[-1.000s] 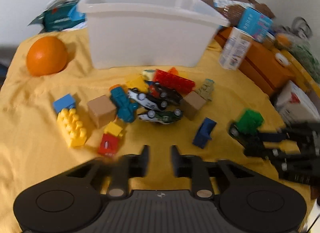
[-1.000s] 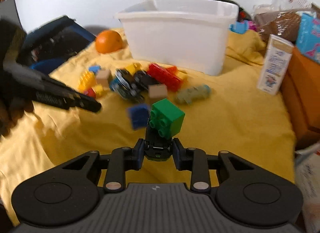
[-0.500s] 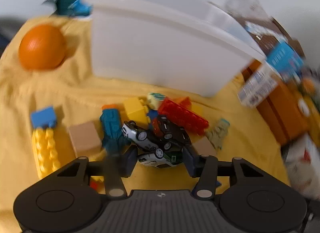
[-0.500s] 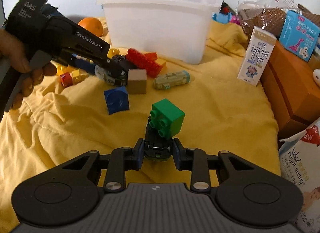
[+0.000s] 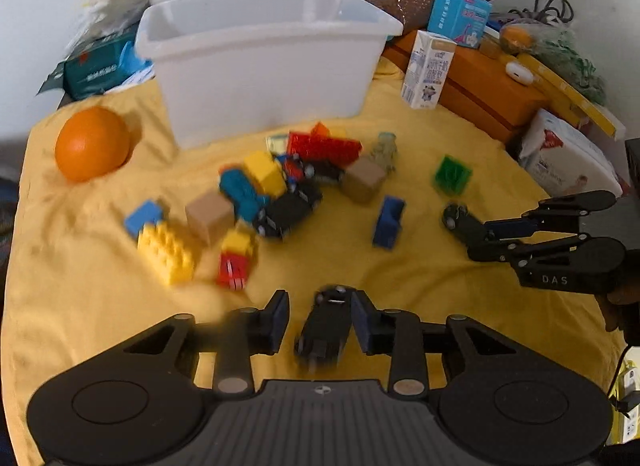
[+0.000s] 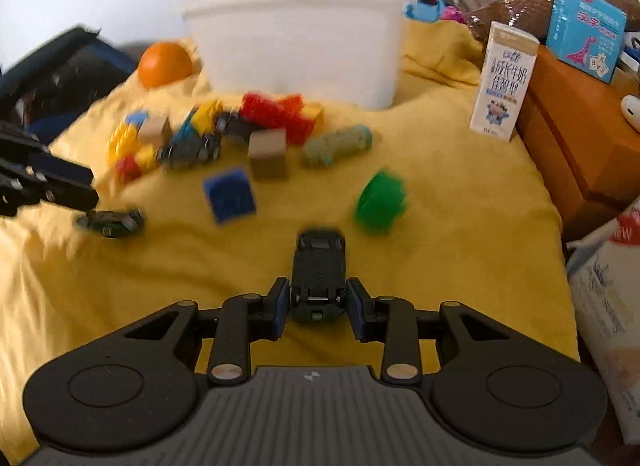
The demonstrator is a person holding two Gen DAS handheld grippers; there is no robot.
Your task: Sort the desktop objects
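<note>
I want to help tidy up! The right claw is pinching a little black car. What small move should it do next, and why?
Probably lift the right gripper and carry its black toy car forward toward the white bin. The car sits pinched between the fingers, underside up, and the open-topped bin stands just behind the red block.

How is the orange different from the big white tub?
The orange is round and bright orange; the white tub is boxy and pale. The orange is much smaller than the tub. The orange is a solid ball, while the tub is open at the top. Both sit on the yellow cloth, the orange to the tub's left.
</note>
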